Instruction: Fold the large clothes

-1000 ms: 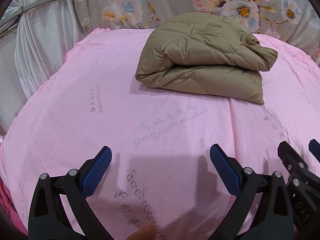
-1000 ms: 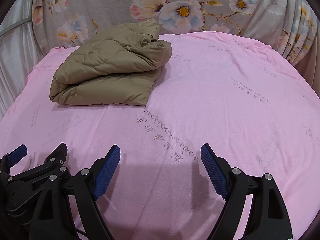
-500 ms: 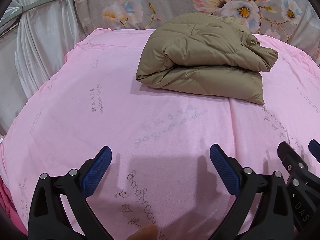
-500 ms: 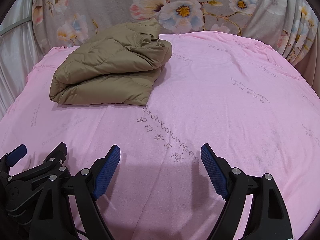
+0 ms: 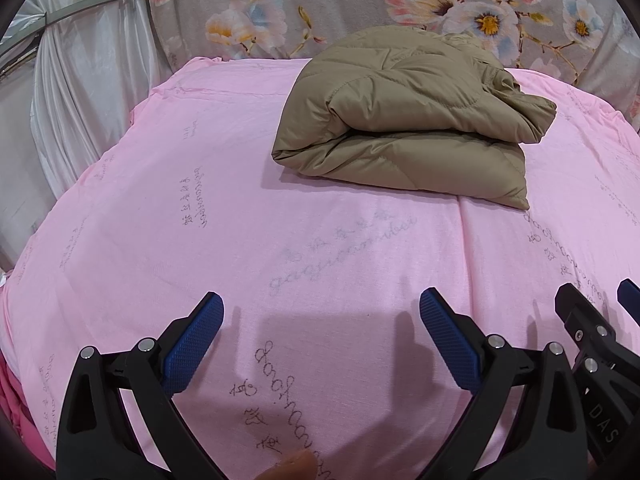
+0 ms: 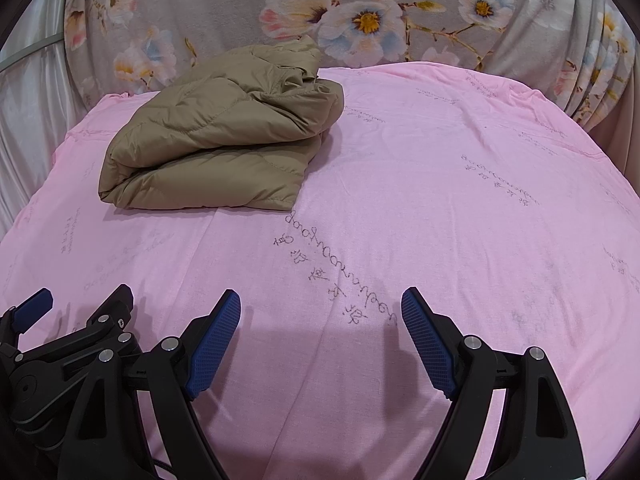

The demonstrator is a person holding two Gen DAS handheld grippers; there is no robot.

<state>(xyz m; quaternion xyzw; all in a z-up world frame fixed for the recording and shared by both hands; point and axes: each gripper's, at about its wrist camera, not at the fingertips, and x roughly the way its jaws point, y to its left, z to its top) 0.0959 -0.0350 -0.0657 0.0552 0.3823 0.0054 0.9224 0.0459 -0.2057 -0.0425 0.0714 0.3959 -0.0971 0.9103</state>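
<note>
The jacket (image 5: 404, 132) lies folded in a thick bundle on the pink sheet (image 5: 200, 220), at about 1 o'clock in the left view and 11 o'clock in the right view, well apart from both claws. I think the puffy top layer can slide or spring open, because the padding is slippery and nothing presses it down. The left gripper (image 5: 320, 344) and the right gripper (image 6: 320, 340) both stand wide apart above the sheet and hold nothing.
</note>
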